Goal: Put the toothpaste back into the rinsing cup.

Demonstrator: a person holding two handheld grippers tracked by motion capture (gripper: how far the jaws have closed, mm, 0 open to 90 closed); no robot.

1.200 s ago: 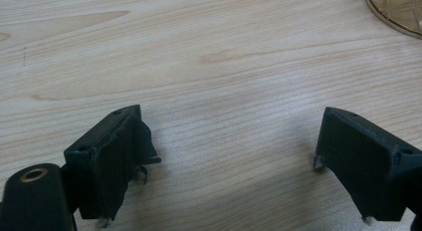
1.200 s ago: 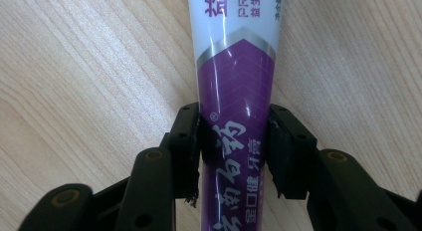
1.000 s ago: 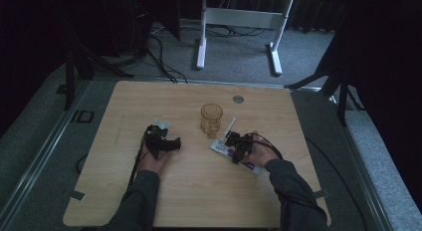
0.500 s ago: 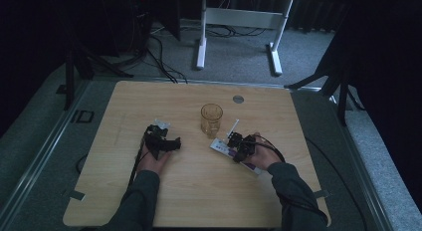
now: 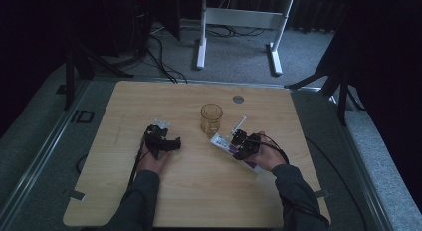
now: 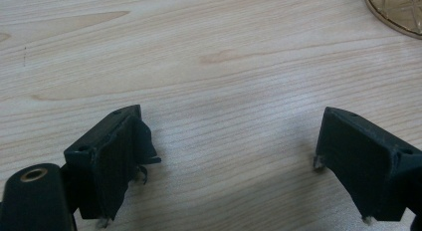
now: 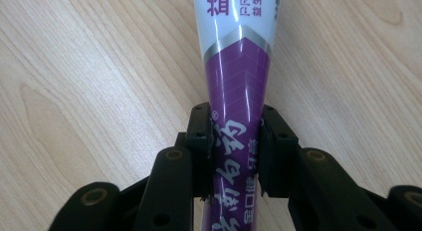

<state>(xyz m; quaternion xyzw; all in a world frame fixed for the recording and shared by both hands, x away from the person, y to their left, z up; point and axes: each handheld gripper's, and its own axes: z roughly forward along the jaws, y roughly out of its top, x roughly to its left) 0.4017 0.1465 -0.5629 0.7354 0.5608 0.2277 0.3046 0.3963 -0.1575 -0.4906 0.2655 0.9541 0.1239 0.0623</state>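
Now right hand-held gripper (image 7: 235, 156) clamped around toothpaste tube (image 7: 237, 66), angled low.

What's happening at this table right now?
A person works at a wooden table with tongs in each hand. The right tongs are shut on a purple and white toothpaste tube, which shows just right of an amber glass in the high view. The left tongs stand open over bare wood, holding nothing.
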